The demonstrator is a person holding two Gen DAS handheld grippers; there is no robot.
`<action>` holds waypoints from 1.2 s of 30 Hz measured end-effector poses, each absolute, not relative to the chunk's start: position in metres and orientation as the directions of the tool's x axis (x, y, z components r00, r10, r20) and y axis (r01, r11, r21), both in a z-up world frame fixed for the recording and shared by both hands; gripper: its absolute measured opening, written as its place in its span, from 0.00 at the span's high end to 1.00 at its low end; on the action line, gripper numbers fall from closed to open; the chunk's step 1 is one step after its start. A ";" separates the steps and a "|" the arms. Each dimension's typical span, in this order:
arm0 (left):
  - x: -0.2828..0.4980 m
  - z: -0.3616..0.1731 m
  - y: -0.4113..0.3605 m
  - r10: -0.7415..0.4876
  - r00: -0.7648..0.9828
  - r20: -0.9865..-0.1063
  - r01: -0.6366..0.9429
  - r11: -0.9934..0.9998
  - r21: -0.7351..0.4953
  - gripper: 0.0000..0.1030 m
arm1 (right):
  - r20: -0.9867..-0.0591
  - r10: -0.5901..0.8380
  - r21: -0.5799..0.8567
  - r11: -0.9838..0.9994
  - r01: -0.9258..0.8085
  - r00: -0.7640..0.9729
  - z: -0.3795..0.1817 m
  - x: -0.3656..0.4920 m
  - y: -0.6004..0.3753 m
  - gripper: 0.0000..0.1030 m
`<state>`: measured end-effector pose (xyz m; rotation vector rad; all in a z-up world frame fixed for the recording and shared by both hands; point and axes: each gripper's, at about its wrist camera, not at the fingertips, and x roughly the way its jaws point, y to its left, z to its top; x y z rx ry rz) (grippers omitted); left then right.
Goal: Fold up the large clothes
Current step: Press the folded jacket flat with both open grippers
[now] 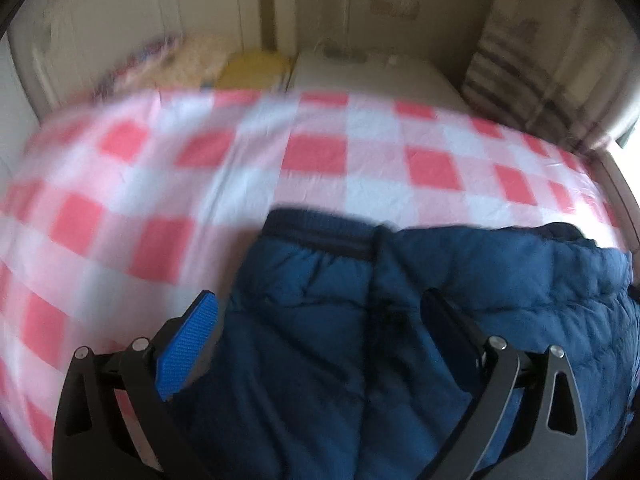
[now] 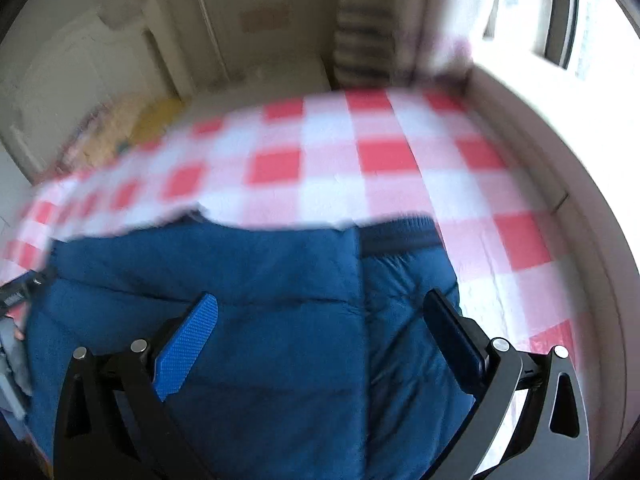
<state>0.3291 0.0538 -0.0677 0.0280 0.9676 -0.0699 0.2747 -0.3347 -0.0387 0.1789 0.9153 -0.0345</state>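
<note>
Item 1, left gripper [image 1: 320, 332]: jaws standing wide, gripping nothing, hovering over the blue padded jacket [image 1: 400, 340]. Its blue-padded finger [image 1: 188, 348] is hanging past the jacket's left edge over the checked cloth [image 1: 160, 184]; the dark finger [image 1: 448, 332] is sitting over the quilting. The garment is filling the view from 3 through 6 o'clock, its ribbed hem [image 1: 320, 228] at 12 o'clock of the jaws.

Item 2, right gripper [image 2: 320, 332]: jaws likewise spread wide and empty, above the jacket [image 2: 240, 320], whose right edge is running at 3 o'clock near the dark finger [image 2: 452, 332]. The cloth [image 2: 400, 160] is lying beyond.

Relation: the jacket is lying flat, a centre seam running 12 to 6 o'clock. Each gripper appears poised near one side edge, the left seemingly nearer its edge. Blur is hiding whether anything touches.
</note>
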 end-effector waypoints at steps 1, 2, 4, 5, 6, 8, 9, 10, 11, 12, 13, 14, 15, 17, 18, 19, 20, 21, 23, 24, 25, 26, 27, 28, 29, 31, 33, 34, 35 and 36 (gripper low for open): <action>0.320 -0.056 0.048 -0.072 0.591 -0.803 0.096 0.995 -0.019 0.03 | -0.785 0.057 0.134 0.988 0.079 0.617 -0.033 0.273 -0.327 0.05; 0.313 -0.048 0.043 -0.092 0.605 -0.791 0.110 0.993 -0.031 0.03 | -0.782 0.070 0.120 0.992 0.039 0.620 -0.028 0.269 -0.313 0.05; 0.297 -0.036 0.029 -0.133 0.627 -0.768 0.147 0.988 -0.051 0.02 | -0.771 0.101 0.093 0.995 -0.047 0.629 -0.024 0.260 -0.285 0.05; 0.289 -0.034 0.019 -0.148 0.635 -0.759 0.170 0.984 -0.050 0.02 | -0.769 0.113 0.082 0.994 -0.078 0.629 -0.025 0.257 -0.275 0.05; 0.280 -0.035 0.007 -0.163 0.643 -0.748 0.199 0.979 -0.042 0.02 | -0.773 0.122 0.062 0.991 -0.118 0.623 -0.029 0.254 -0.263 0.05; 0.271 -0.048 -0.012 -0.168 0.644 -0.747 0.239 0.971 -0.013 0.02 | -0.801 0.095 -0.002 0.987 -0.163 0.590 -0.051 0.254 -0.243 0.05; 0.271 -0.058 -0.018 -0.162 0.633 -0.757 0.251 0.968 0.003 0.02 | -0.823 0.075 -0.030 0.984 -0.175 0.562 -0.066 0.256 -0.235 0.05; 0.274 -0.078 -0.028 -0.138 0.597 -0.790 0.264 0.964 0.031 0.02 | -0.827 0.086 -0.020 0.983 -0.182 0.555 -0.076 0.258 -0.233 0.04; 0.277 -0.089 -0.031 -0.130 0.573 -0.809 0.265 0.964 0.033 0.02 | -0.821 0.092 -0.011 0.984 -0.177 0.563 -0.075 0.257 -0.234 0.04; 0.277 -0.090 -0.030 -0.136 0.582 -0.802 0.260 0.965 0.026 0.02 | -0.822 0.105 0.010 0.985 -0.170 0.559 -0.076 0.258 -0.237 0.04; 0.278 -0.090 -0.029 -0.139 0.581 -0.802 0.258 0.966 0.019 0.02 | -0.824 0.116 0.025 0.985 -0.168 0.555 -0.077 0.260 -0.238 0.04; 0.279 -0.092 -0.029 -0.141 0.579 -0.803 0.258 0.966 0.017 0.02 | -0.824 0.121 0.034 0.985 -0.166 0.554 -0.078 0.260 -0.239 0.04; 0.279 -0.093 -0.028 -0.141 0.580 -0.802 0.259 0.966 0.018 0.02 | -0.823 0.121 0.033 0.986 -0.165 0.555 -0.078 0.260 -0.239 0.04; 0.277 -0.094 -0.030 -0.131 0.592 -0.795 0.257 0.966 0.033 0.02 | -0.819 0.105 0.012 0.986 -0.165 0.564 -0.079 0.257 -0.233 0.04; 0.277 -0.095 -0.030 -0.125 0.597 -0.793 0.256 0.966 0.041 0.02 | -0.817 0.098 0.003 0.986 -0.165 0.568 -0.080 0.256 -0.232 0.04; 0.276 -0.095 -0.031 -0.117 0.602 -0.790 0.255 0.966 0.051 0.02 | -0.817 0.094 -0.002 0.986 -0.165 0.570 -0.080 0.257 -0.232 0.04; 0.276 -0.095 -0.031 -0.113 0.604 -0.789 0.254 0.965 0.056 0.02 | -0.817 0.092 -0.004 0.986 -0.165 0.569 -0.081 0.257 -0.232 0.04; 0.276 -0.096 -0.032 -0.111 0.606 -0.788 0.254 0.965 0.060 0.02 | -0.818 0.089 -0.007 0.986 -0.165 0.568 -0.081 0.257 -0.232 0.04; 0.277 -0.096 -0.031 -0.107 0.607 -0.787 0.254 0.965 0.065 0.02 | -0.821 0.083 -0.015 0.986 -0.166 0.565 -0.084 0.258 -0.231 0.04; 0.276 -0.096 -0.031 -0.106 0.608 -0.787 0.254 0.965 0.067 0.02 | -0.823 0.078 -0.021 0.986 -0.166 0.563 -0.085 0.258 -0.231 0.04; 0.276 -0.096 -0.031 -0.102 0.610 -0.786 0.253 0.965 0.071 0.02 | -0.825 0.067 -0.033 0.985 -0.167 0.561 -0.086 0.259 -0.229 0.04; 0.275 -0.096 -0.032 -0.100 0.611 -0.786 0.253 0.965 0.074 0.02 | -0.827 0.059 -0.043 0.985 -0.168 0.558 -0.086 0.258 -0.227 0.04; 0.275 -0.096 -0.032 -0.098 0.611 -0.785 0.253 0.964 0.077 0.02 | -0.832 0.048 -0.056 0.984 -0.169 0.553 -0.087 0.259 -0.224 0.04; 0.275 -0.096 -0.032 -0.094 0.612 -0.785 0.253 0.964 0.082 0.02 | -0.837 0.041 -0.063 0.983 -0.171 0.545 -0.088 0.260 -0.222 0.04; 0.275 -0.096 -0.032 -0.089 0.613 -0.785 0.252 0.964 0.087 0.02 | -0.841 0.041 -0.062 0.983 -0.172 0.539 -0.089 0.261 -0.222 0.04; 0.275 -0.097 -0.034 -0.077 0.614 -0.785 0.250 0.963 0.101 0.02 | -0.854 0.054 -0.044 0.984 -0.175 0.517 -0.090 0.265 -0.224 0.04; 0.276 -0.098 -0.038 -0.057 0.613 -0.788 0.254 0.959 0.129 0.02 | -0.866 0.073 -0.017 0.984 -0.175 0.495 -0.091 0.268 -0.227 0.04; 0.277 -0.098 -0.039 -0.055 0.608 -0.792 0.260 0.956 0.133 0.02 | -0.873 0.083 -0.004 0.984 -0.176 0.481 -0.090 0.269 -0.228 0.04; 0.279 -0.097 -0.039 -0.057 0.597 -0.800 0.268 0.954 0.133 0.02 | -0.888 0.094 0.011 0.983 -0.183 0.451 -0.088 0.270 -0.230 0.04; 0.282 -0.095 -0.037 -0.063 0.571 -0.819 0.283 0.951 0.123 0.02 | -0.894 0.093 0.010 0.982 -0.187 0.438 -0.083 0.269 -0.231 0.04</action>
